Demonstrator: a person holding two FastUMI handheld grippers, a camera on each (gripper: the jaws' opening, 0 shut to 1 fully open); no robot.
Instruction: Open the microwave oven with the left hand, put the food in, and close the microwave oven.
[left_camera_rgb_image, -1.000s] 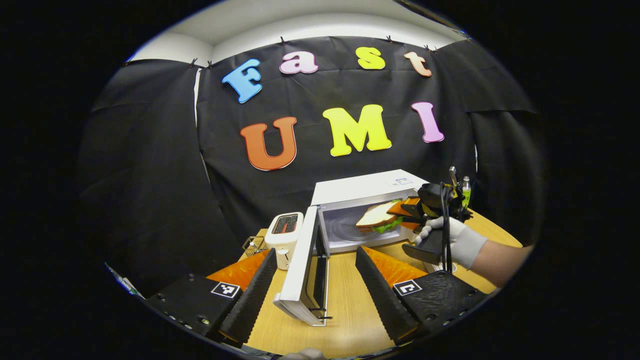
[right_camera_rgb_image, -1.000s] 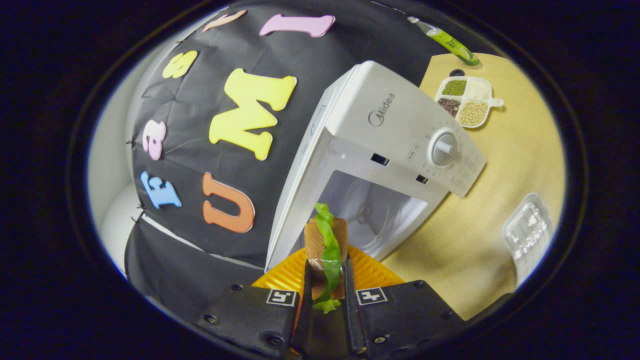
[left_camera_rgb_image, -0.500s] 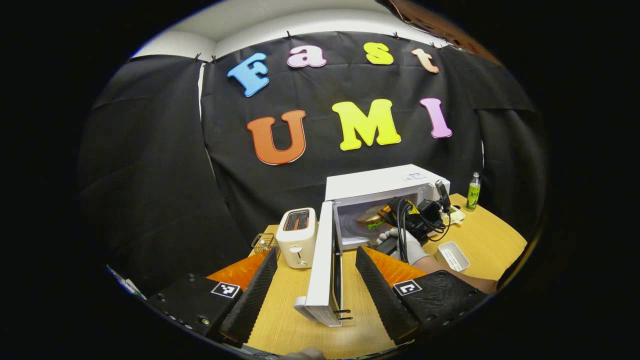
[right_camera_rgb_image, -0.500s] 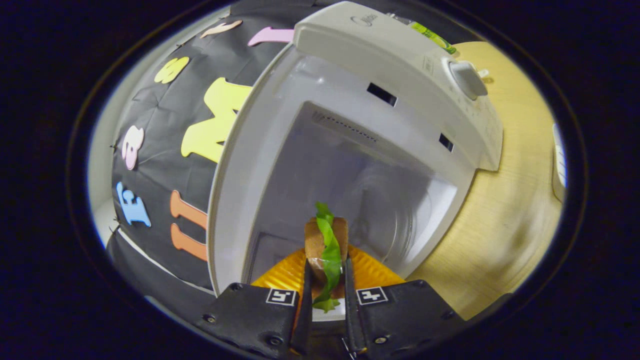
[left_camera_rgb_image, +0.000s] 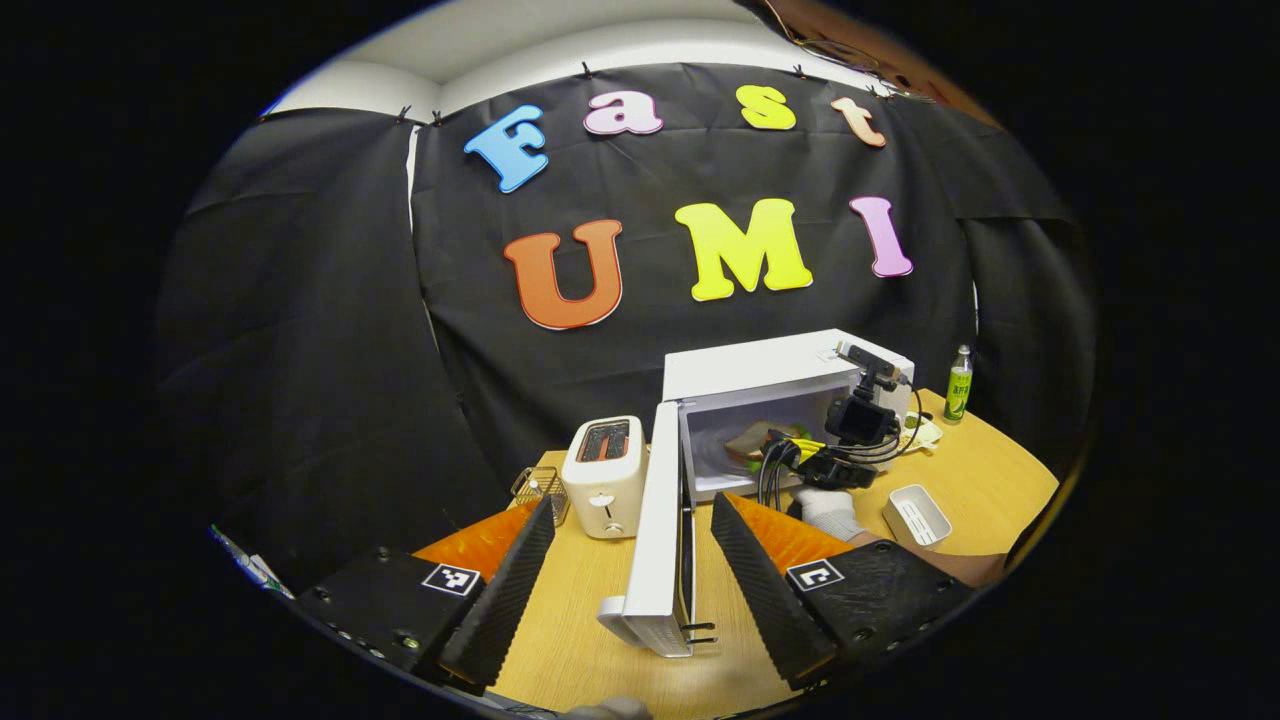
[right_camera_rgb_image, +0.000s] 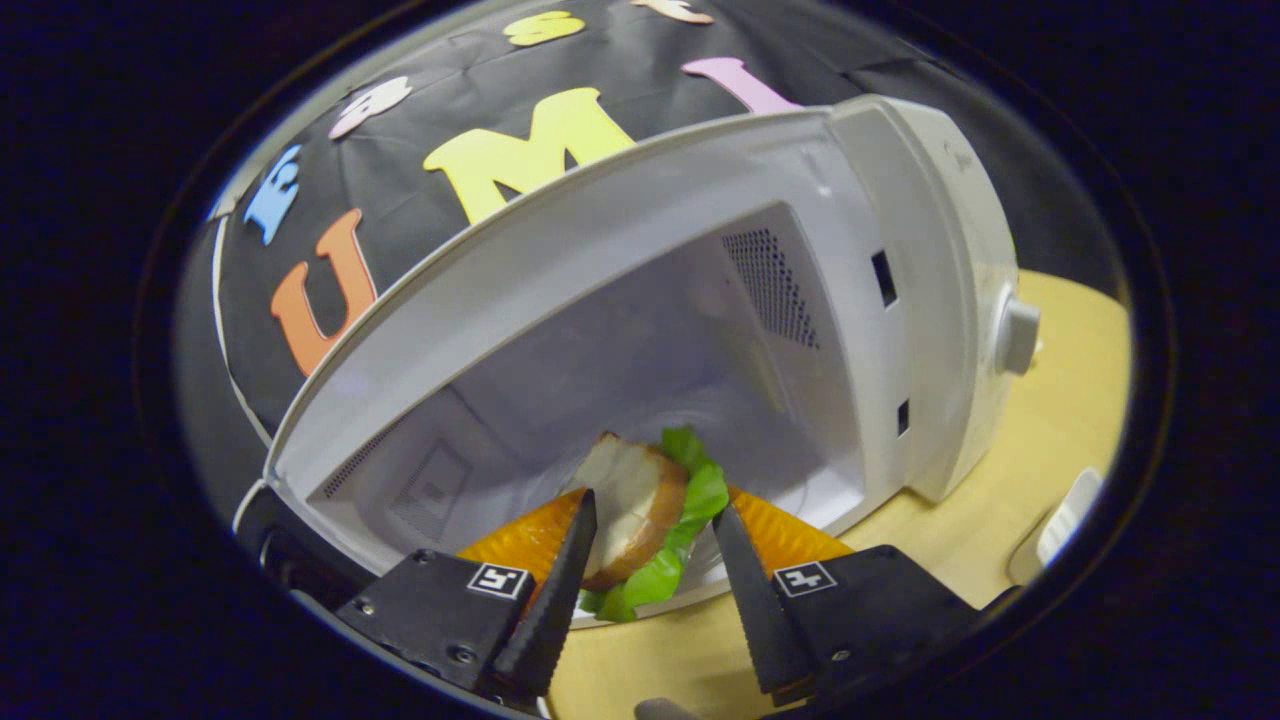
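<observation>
Right hand-held gripper (right_camera_rgb_image: 648, 560) is at the mouth of the microwave (right_camera_rgb_image: 700, 300), and I see its 2 fingers spread apart, w/ the sandwich (right_camera_rgb_image: 640, 510) between them. Sandwich has bread and green lettuce; it lies on the glass turntable inside the cavity. If the fingers touch it or not, I cannot tell from this angle, but they do not look to press on it.

From the left gripper view, the left hand-held gripper (left_camera_rgb_image: 630, 590) is wide open and holds nothing. It hangs over the table (left_camera_rgb_image: 580, 650), on 2 sides of the microwave door (left_camera_rgb_image: 660, 540), which stands fully swung out, edge-on to me. Behind the door I see the microwave (left_camera_rgb_image: 770, 375) w/ the sandwich (left_camera_rgb_image: 755, 440) inside, and the right hand-held gripper (left_camera_rgb_image: 790, 455) in a gloved hand (left_camera_rgb_image: 825, 505) at the opening.

Toaster (left_camera_rgb_image: 603, 475) stands just left of the door. Small white tray (left_camera_rgb_image: 915, 515) is on the table right of the hand, and a green bottle (left_camera_rgb_image: 958, 385) stands far right.
</observation>
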